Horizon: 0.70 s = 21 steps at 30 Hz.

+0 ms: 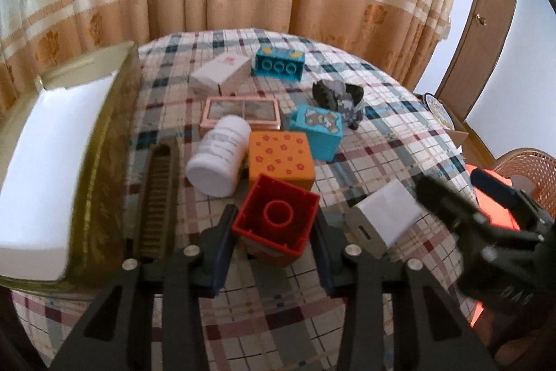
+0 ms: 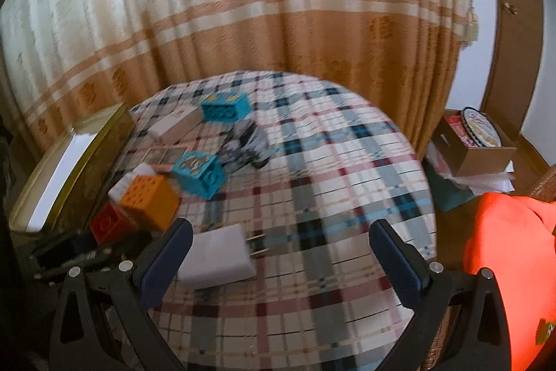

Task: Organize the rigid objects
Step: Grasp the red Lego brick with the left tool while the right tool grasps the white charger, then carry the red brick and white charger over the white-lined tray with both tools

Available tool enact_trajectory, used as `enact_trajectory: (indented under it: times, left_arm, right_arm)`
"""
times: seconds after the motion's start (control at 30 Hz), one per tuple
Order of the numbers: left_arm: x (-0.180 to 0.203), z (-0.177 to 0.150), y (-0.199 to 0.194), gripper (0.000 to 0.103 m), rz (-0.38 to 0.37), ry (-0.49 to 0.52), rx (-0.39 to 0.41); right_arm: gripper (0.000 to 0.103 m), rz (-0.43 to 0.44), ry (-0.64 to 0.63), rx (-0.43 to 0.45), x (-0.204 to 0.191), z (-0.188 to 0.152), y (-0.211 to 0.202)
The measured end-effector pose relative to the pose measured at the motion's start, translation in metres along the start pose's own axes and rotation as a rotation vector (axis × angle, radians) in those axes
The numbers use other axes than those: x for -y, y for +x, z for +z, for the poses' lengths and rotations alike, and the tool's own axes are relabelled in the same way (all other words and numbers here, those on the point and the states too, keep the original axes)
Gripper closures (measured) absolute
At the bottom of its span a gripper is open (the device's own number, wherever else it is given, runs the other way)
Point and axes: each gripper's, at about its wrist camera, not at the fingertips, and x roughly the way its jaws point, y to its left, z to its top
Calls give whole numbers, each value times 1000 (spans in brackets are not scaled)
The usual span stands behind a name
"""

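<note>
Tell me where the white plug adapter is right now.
The white plug adapter lies on the checked tablecloth at the near edge, just inside the right gripper's open fingers, right of the red block that the left gripper grips.

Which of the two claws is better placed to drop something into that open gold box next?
Left, probably. The left gripper already grips the red block, and the gold box sits right beside it. The right gripper is open and empty by the white charger, farther from the box.

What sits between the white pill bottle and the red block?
Only bare plaid tablecloth; in the left wrist view the white pill bottle and the red block, gripped by the left claw, stand apart with nothing between them.
</note>
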Motion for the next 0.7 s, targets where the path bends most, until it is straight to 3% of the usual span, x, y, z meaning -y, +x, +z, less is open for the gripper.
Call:
enact_trajectory:
  times: [0.27,0.57,0.7]
  left_arm:
    - [-18,3,-28,63,27,-21,60]
    - [-49,7,-46,63,70,-85,115]
    - [-59,7,-52,63,88,-104,132]
  right_arm:
    - [1,49,-67,-64,-21,-3,9]
    - [4,52,-112,-224,-38,-10,39]
    - [32,23,-159,-207,-45,-10,37]
